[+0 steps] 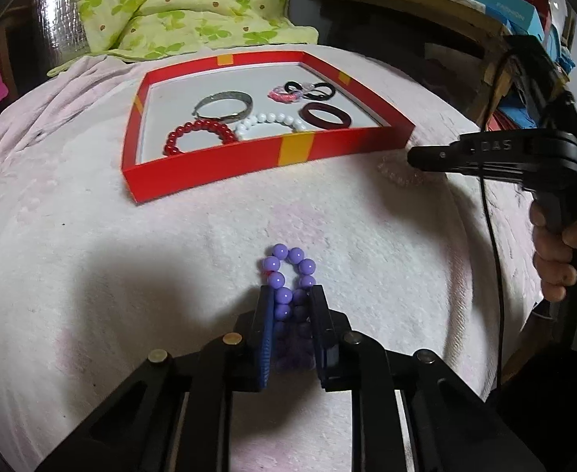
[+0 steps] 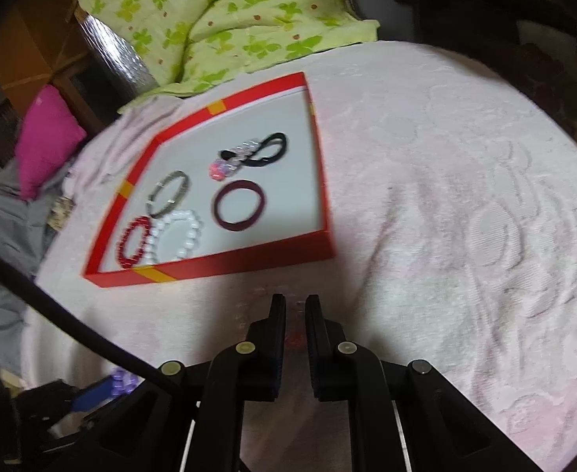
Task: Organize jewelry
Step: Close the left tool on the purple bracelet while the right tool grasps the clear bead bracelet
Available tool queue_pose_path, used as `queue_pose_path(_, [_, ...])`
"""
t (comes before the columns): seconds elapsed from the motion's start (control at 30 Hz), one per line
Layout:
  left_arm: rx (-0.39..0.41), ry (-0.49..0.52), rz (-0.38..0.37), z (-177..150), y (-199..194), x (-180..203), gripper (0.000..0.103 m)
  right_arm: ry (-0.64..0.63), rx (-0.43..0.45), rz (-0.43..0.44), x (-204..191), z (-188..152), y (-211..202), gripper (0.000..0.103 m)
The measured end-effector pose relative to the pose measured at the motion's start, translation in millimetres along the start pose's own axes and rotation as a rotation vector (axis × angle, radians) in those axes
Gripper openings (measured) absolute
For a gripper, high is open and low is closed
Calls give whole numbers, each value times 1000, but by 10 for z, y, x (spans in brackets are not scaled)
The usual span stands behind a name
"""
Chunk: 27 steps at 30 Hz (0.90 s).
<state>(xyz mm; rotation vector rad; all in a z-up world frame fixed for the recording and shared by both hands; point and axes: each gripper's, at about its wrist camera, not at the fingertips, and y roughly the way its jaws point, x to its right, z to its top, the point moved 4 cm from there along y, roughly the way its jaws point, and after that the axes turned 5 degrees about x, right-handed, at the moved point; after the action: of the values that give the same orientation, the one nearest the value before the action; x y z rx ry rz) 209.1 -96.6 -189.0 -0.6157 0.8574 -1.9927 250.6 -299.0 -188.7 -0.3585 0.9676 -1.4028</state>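
Pinching the purple bead bracelet (image 1: 288, 279) in my left tongs (image 1: 290, 295), I am readying its carry to the red tray (image 1: 225, 173), while my right tongs (image 2: 295, 303) are closing narrowly on a clear bracelet (image 1: 400, 173), grip uncertain.

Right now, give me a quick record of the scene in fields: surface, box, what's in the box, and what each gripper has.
surface: pale pink blanket
box: red tray, open top
in box: silver bangle, red bead bracelet, white bead bracelet, dark maroon bangle, black hair ties
left gripper: shut on purple bead bracelet
right gripper: nearly shut; a clear bracelet appears pinched, blurred
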Motion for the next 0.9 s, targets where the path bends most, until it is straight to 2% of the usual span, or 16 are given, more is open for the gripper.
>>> queue_pose_path(0.13, [10, -5, 22, 16, -5, -52, 19, 70, -8, 105, -12, 17, -35, 11])
queue_pose_path(0.17, [13, -5, 26, 21, -14, -65, 17, 87, -9, 129, -9, 17, -43, 11])
queue_pose_path(0.2, [18, -5, 29, 26, -29, -76, 11, 103, -11, 152, -9, 14, -53, 11])
queue_pose_path(0.43, [42, -42, 42, 78, -108, -208, 10, 157, -4, 216, 14, 22, -125, 11])
queue_pose_path(0.57, [39, -61, 48, 70, -117, -270, 10, 145, 11, 183, 45, 45, -153, 11])
queue_pose_path(0.73, [26, -64, 54, 66, -81, -279, 10, 129, -5, 65, 117, 47, -82, 16])
queue_pose_path(0.87, [20, -65, 56, 60, -67, -276, 10, 97, -21, 15, 128, 37, 8, 31])
queue_pose_path(0.9, [17, -66, 58, 56, -62, -280, 10, 85, -30, 2, 117, 26, 47, 31])
